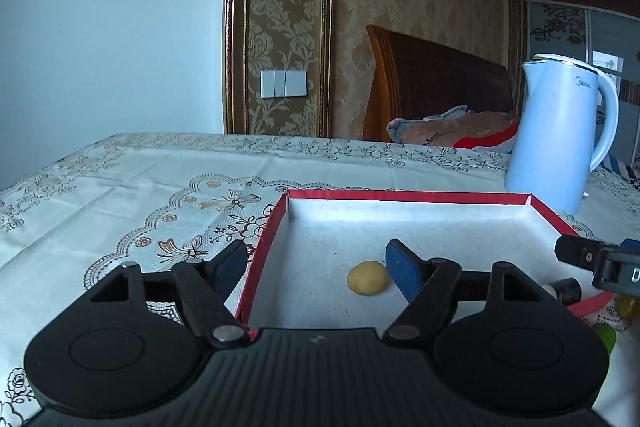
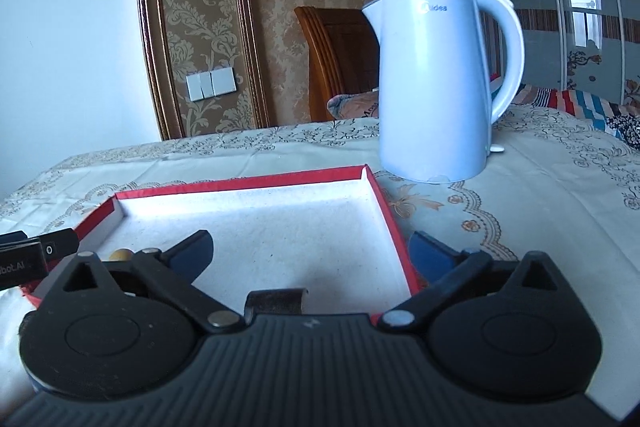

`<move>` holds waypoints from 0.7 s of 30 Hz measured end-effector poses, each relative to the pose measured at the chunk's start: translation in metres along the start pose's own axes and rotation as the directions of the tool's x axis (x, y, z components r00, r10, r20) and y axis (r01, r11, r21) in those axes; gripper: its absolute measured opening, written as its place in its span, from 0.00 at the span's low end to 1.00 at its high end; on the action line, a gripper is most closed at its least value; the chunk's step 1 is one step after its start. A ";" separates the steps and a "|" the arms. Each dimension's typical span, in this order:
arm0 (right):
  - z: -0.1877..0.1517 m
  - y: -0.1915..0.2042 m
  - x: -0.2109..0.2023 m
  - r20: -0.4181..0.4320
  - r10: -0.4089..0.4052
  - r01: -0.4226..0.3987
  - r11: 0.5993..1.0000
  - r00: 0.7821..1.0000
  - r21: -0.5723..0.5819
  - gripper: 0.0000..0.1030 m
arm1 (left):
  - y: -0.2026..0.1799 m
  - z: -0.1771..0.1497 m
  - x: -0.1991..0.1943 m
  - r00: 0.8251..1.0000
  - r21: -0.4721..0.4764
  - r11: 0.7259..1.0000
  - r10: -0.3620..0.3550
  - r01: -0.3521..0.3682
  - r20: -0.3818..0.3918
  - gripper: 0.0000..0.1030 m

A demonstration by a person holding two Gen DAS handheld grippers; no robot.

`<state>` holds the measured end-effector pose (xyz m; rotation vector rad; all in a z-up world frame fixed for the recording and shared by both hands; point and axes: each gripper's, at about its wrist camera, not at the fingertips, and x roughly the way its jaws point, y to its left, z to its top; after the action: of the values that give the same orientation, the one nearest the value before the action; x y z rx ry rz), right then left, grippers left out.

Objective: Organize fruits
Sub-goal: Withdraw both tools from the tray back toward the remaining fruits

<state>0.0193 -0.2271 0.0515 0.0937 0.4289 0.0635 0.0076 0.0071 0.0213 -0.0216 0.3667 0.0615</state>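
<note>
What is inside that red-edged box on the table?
The box holds one small round yellowish fruit on its white lining; the rest of the visible floor is bare. Its near edge is covered by the gripper bodies, where a dark object shows that I cannot identify.

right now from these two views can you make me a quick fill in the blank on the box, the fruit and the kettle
1. The box has a rim coloured ____.
2. The small round yellow fruit lies ____ the box.
3. The white kettle stands on the tablecloth, ____ the box.
4. The fingers of the left gripper are ____, gripping nothing.

Missing words: red; inside; outside; open
</note>
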 end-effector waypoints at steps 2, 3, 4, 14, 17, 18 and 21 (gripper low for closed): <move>-0.002 -0.003 -0.007 0.012 0.006 -0.006 1.000 1.000 0.013 1.00 | 0.001 -0.004 -0.009 1.000 0.014 1.000 -0.001 0.000 0.015 0.74; -0.002 -0.004 -0.010 0.014 0.011 -0.012 1.000 1.000 0.022 1.00 | 0.003 -0.006 -0.012 1.000 0.021 1.000 -0.003 0.002 0.020 0.74; -0.003 -0.006 -0.012 0.013 0.016 -0.017 0.999 1.000 0.030 1.00 | 0.004 -0.008 -0.016 1.000 0.026 1.000 -0.007 0.006 0.027 0.74; -0.008 -0.009 -0.021 0.003 0.017 -0.017 0.999 1.000 0.036 1.00 | 0.024 -0.020 -0.036 0.994 -0.038 0.993 -0.109 0.109 -0.014 0.82; -0.008 -0.008 -0.022 0.005 0.013 -0.013 1.000 1.000 0.028 1.00 | 0.020 -0.024 -0.043 0.993 -0.024 0.992 -0.121 0.120 -0.011 0.82; -0.008 -0.008 -0.022 0.007 0.012 -0.012 1.000 1.000 0.027 1.00 | 0.019 -0.025 -0.044 0.992 -0.019 0.992 -0.125 0.125 -0.011 0.82; -0.008 -0.008 -0.023 0.008 0.006 -0.006 1.000 1.000 0.023 1.00 | 0.018 -0.029 -0.047 0.986 -0.019 0.987 -0.161 0.161 -0.034 0.82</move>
<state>-0.0048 -0.2360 0.0525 0.1184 0.4210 0.0641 -0.0476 0.0214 0.0114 -0.0685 0.3988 -0.0961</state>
